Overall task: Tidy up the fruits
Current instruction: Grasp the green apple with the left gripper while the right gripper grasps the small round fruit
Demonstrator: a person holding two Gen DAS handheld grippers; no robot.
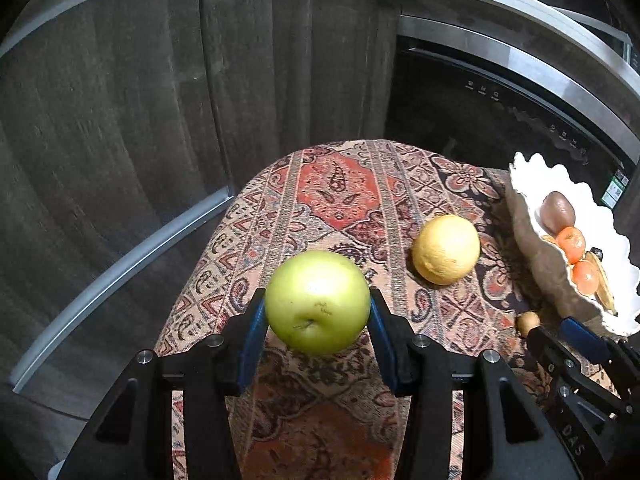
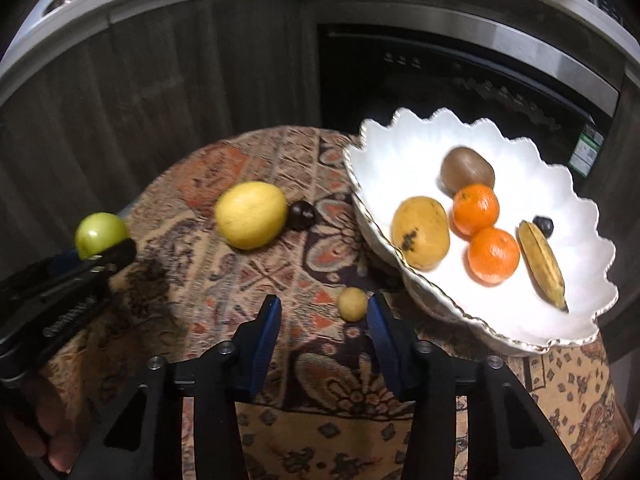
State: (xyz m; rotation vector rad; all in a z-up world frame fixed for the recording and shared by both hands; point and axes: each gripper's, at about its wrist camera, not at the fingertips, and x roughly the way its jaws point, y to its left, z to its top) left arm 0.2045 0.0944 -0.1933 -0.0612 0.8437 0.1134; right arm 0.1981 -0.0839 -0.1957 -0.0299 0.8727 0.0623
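While sorting is under way, loose fruit sits on the cloth and gathered fruit in the bowl; notes run largest to smallest.

Room: dark wood cabinets (image 1: 120, 120) behind, a dark appliance front (image 1: 480, 120) to the right under a pale counter edge; kitchen, by the look of it.
Surface: small table under a patterned red and tan cloth (image 1: 340, 188), its far edge rounded.
Bowl (image 2: 400, 148): white, scalloped rim, at the right of the cloth. It holds a kiwi (image 2: 468, 170), a mango (image 2: 420, 232), two oranges (image 2: 476, 208), a starfruit piece (image 2: 542, 266) and a small dark fruit (image 2: 544, 225), so it reads as the collecting place.
Left gripper (image 1: 318, 312): clamped on the apple (image 1: 318, 300) across its sides, carried clear of the cloth, likely bound for the bowl.
Right gripper (image 2: 324, 312): fingers spread wide, nothing between them, low over the cloth just left of the small yellow fruit (image 2: 352, 303); probably lining up on it.
Lemon (image 2: 251, 215): loose mid-cloth, not yet sorted.
Plum (image 2: 302, 215): dark, just beside the lemon; touching or not, cannot tell.
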